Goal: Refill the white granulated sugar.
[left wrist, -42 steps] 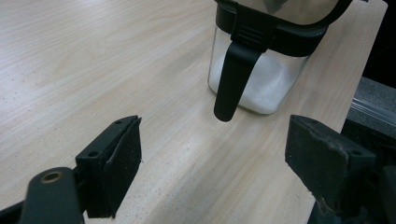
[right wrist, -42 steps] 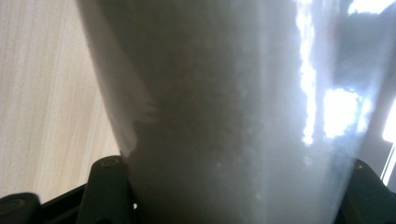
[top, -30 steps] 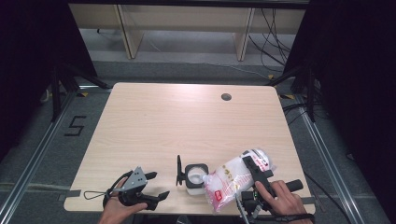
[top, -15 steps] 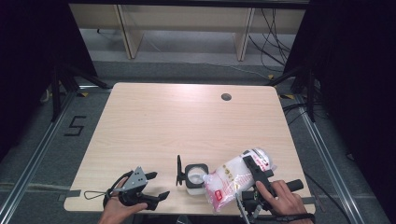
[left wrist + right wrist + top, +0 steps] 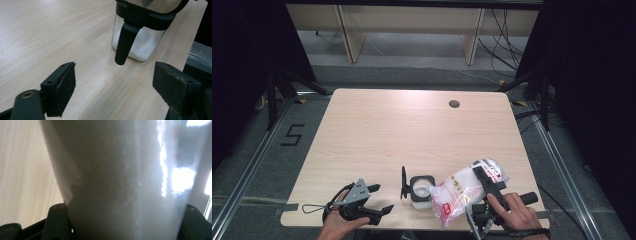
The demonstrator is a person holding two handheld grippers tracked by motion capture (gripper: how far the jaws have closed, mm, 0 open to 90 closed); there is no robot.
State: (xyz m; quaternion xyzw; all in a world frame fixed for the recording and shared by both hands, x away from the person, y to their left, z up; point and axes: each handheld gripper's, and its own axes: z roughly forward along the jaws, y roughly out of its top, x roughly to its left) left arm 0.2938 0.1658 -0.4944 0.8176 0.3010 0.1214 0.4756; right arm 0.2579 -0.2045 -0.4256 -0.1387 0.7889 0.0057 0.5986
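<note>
Two hand-held grippers sit at the near edge of the worktop (image 5: 412, 130), one on each side of a clear square jar (image 5: 421, 189) that stands there part-filled with white grains, its black lid (image 5: 403, 182) flipped up on the side away from the bag. The left hand-held gripper (image 5: 379, 199) lies beside the jar on the lid side, jaws spread wide and holding nothing; in the left gripper view the jar (image 5: 140, 32) stands ahead between the jaws, a black tab hanging down its front. On the jar's other side, the right hand-held gripper (image 5: 484, 182) is pinching a clear plastic bag of white grains (image 5: 459, 192), which tilts with its lower end touching the jar's rim. In the right gripper view the bag (image 5: 125, 180) is squeezed between the jaws.
</note>
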